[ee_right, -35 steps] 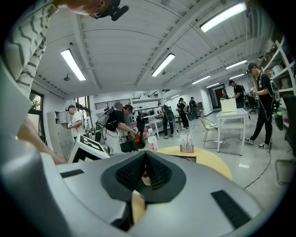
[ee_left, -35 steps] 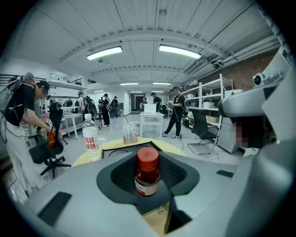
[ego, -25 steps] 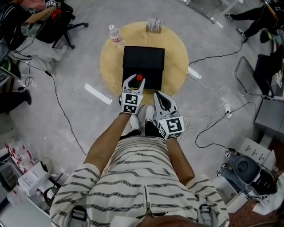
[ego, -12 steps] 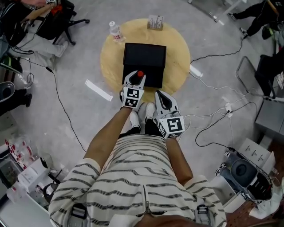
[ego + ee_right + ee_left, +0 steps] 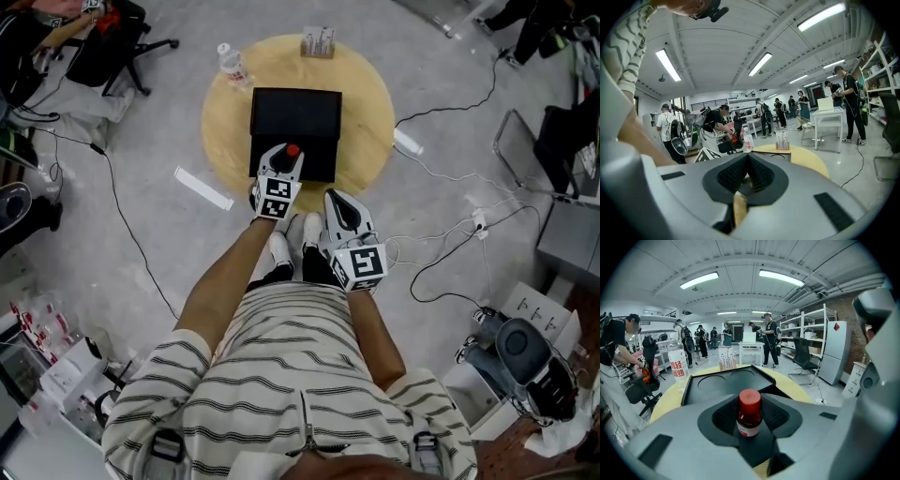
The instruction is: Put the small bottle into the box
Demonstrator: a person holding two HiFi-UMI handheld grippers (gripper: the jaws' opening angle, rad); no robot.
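A small brown bottle with a red cap [image 5: 749, 413] stands upright between the jaws of my left gripper [image 5: 284, 161], which is shut on it. In the head view the bottle's red cap [image 5: 292, 150] hangs over the near edge of the black box [image 5: 294, 114] on the round wooden table [image 5: 367, 105]. The box [image 5: 723, 383] shows two round recesses in its top. My right gripper [image 5: 342, 212] is held lower, near my body and short of the table, with its jaws closed and nothing between them [image 5: 747, 176].
A clear water bottle [image 5: 232, 66] stands at the table's far left edge, and a small rack [image 5: 318, 42] at its far edge. Cables and a white strip [image 5: 202, 187] lie on the floor. People and chairs are around the room.
My left gripper has carried the bottle a little forward, up over the box's near edge. The right gripper has stayed where it was.
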